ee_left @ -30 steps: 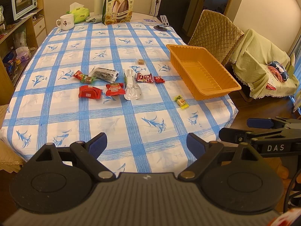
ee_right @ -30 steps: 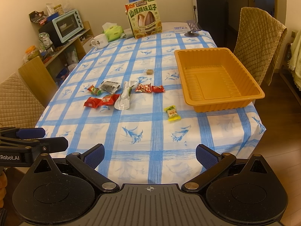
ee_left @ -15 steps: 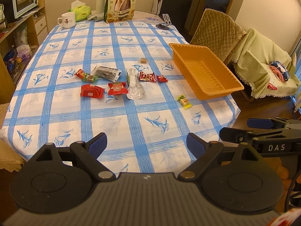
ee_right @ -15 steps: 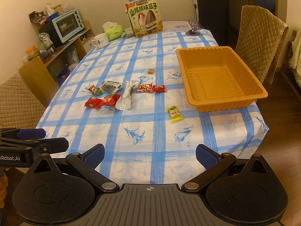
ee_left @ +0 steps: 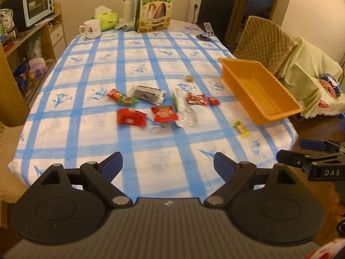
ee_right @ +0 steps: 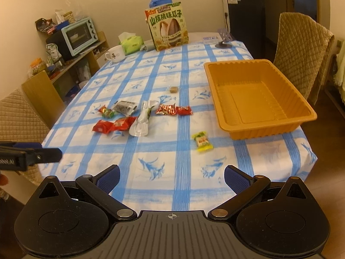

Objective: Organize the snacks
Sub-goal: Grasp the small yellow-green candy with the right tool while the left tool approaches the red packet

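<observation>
Both grippers hover at the near edge of the counter (ee_right: 179,82), nothing held. The left gripper (ee_left: 168,166) has its jaws wide apart; the right gripper (ee_right: 171,178) is spread too, its jaws just beginning to close on air. Snacks lie scattered mid-counter, the orange tray (ee_right: 286,99) empty to their right. Nearest the right gripper is the yellow-green candy (ee_right: 202,141), just beside the tray. Best approach: straddle the wrapper's short width, come low, then squeeze.
</observation>
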`<state>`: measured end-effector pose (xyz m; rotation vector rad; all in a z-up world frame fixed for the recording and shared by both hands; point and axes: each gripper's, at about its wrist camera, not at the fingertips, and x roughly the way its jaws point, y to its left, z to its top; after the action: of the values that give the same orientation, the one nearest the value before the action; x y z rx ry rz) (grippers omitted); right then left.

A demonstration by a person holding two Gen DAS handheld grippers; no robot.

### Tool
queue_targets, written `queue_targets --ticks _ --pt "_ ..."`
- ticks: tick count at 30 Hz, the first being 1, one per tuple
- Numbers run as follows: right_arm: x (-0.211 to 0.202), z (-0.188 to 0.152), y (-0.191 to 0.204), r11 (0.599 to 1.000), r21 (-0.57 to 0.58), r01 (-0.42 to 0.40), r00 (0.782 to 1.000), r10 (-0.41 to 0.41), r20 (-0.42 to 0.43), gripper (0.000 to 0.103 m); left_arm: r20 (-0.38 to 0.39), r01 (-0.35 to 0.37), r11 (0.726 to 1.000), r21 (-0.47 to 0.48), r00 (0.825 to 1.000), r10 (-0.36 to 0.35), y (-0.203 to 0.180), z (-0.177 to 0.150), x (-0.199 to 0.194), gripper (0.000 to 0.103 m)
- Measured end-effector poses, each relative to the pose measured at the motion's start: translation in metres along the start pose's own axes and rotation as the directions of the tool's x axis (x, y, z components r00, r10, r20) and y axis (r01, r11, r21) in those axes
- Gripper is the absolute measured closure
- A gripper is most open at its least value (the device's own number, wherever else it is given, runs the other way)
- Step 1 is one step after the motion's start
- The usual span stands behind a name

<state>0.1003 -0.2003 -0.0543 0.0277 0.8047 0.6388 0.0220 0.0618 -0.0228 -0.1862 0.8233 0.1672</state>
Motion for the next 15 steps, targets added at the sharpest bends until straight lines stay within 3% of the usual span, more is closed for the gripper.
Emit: queue_targets --ticks 1,4,8,15 --pt "0.006 0.0 -0.001 1.0 -0.002 0.0 1.0 0.0 -0.004 0.015 0.001 -0.008 1.0 0.0 1.0 0.008 0.006 0.002 0.005 0.013" --pt "0.021 -0.001 -0.006 1.0 0.0 0.017 1.0 -0.017 0.003 0.018 0.002 -0.028 1.0 0.002 1.0 0.028 0.021 0.006 0.016 0.013" --pt "0.042 -0.001 -0.01 0.999 -0.023 0.047 0.999 -0.046 0.017 0.033 0.0 -0.045 0.999 -0.001 0.999 0.045 0.039 0.012 0.031 0.013" --pt "0.081 0.001 -0.02 0.994 -0.02 0.111 0.993 -0.11 0.051 0.046 -0.017 -0.052 0.999 0.012 0.998 0.052 0.062 0.026 0.059 0.013"
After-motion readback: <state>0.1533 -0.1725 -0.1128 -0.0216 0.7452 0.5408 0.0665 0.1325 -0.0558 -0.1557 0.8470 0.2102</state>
